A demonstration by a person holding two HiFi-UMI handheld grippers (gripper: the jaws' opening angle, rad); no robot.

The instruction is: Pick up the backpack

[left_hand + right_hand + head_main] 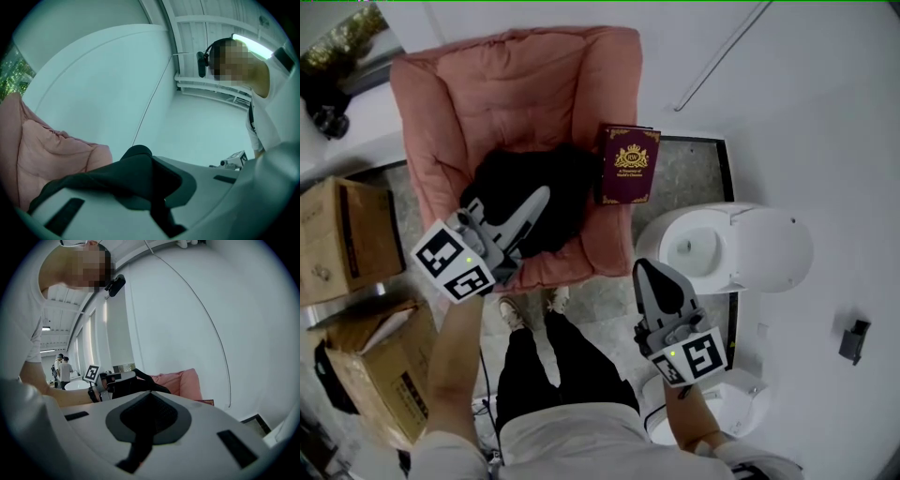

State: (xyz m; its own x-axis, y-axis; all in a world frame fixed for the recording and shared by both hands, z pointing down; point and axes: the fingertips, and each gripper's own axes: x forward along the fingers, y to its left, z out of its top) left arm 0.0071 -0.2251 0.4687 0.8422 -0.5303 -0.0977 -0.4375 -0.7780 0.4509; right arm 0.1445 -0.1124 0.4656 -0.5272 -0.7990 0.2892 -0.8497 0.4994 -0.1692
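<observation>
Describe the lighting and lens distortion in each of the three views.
Head view: soft, even light, sharp, though the black backpack shows little detail. Left gripper view: strong fisheye, dark corners, greenish cast, glare off the ceiling light strip. Right gripper view: fisheye bows the wall cable; dark corners too.

Backpack (567,192) on armchair (516,84), book (629,164) at its right edge, boxes (342,239) left, toilet (741,248) right.

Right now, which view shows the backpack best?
Head view: the black backpack shows nearly whole on the pink armchair. Left gripper view shows only a fold of it in the jaws; right gripper view, a distant part.
</observation>
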